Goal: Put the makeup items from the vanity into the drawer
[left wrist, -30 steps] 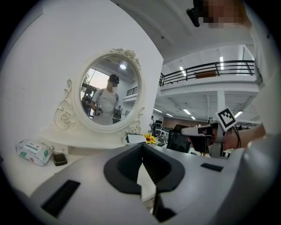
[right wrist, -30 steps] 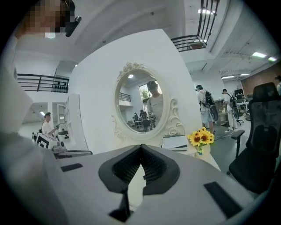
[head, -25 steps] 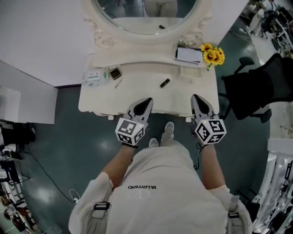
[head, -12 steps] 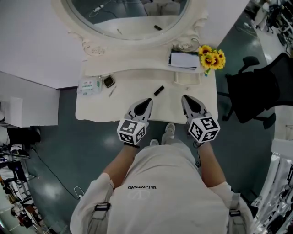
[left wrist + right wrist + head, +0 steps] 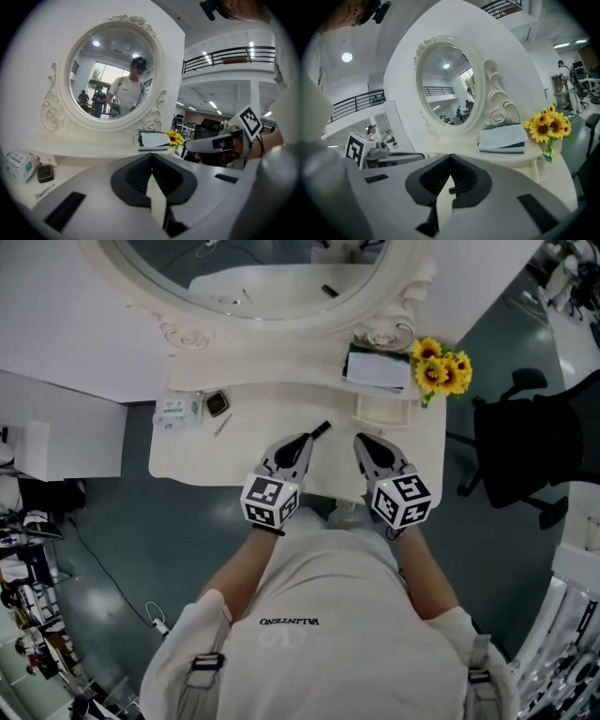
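Note:
On the cream vanity top (image 5: pixel 187 460) lie a black lipstick tube (image 5: pixel 320 431), a thin metal clip (image 5: pixel 223 425), a small dark compact (image 5: pixel 217 403) and a white packet (image 5: pixel 178 411). My left gripper (image 5: pixel 305 441) is shut and empty, its tip just short of the lipstick tube. My right gripper (image 5: pixel 360 441) is also shut and empty, beside it over the top's front middle. The left gripper view shows my left gripper (image 5: pixel 151 154) with jaws together, and the packet (image 5: pixel 18 164), compact (image 5: pixel 45 173) and clip (image 5: pixel 44 190) at far left. The right gripper (image 5: pixel 450 156) faces the mirror. No drawer shows.
A notebook (image 5: pixel 378 369) and sunflowers (image 5: pixel 441 369) stand at the back right, with a small cream tray (image 5: pixel 384 409) before them. The oval mirror (image 5: pixel 253 277) rises behind. A black office chair (image 5: pixel 525 442) stands right of the vanity, a white cabinet (image 5: pixel 56 442) left.
Both grippers have moved forward from the vanity's front edge onto its top. The right one has also come in toward the left one. Both stay shut.

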Tool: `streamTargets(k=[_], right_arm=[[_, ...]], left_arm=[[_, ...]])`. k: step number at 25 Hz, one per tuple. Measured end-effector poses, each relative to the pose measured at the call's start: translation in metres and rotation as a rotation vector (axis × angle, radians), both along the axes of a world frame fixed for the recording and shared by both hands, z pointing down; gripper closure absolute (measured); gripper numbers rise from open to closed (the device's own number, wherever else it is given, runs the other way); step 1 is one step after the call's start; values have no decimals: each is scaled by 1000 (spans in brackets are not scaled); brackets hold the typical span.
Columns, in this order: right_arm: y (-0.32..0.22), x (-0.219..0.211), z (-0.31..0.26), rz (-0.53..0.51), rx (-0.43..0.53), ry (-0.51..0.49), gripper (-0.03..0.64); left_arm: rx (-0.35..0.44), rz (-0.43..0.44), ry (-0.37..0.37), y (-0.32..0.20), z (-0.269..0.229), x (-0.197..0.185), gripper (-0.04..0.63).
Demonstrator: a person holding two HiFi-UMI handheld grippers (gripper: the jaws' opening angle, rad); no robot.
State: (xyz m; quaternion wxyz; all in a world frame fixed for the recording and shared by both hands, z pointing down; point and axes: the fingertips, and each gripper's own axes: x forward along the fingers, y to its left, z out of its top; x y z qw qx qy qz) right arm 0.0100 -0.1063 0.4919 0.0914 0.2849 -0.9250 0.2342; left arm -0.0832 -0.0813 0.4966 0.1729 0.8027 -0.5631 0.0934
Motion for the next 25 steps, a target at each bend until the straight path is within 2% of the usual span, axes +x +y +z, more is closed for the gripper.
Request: streamTargets(k=[7,12,25], right_arm=[[-12,-12,15,-30,-30,17,607],[-12,-29,21,-51,-46,39,606],[-9,-70,76,-45,-253,144,605]], left_arm=[[-37,9,-27,-23,20,-2,594],[-71,3,-1,-30,31,-9,594],[-179,35,55,-33,68,-34,594]])
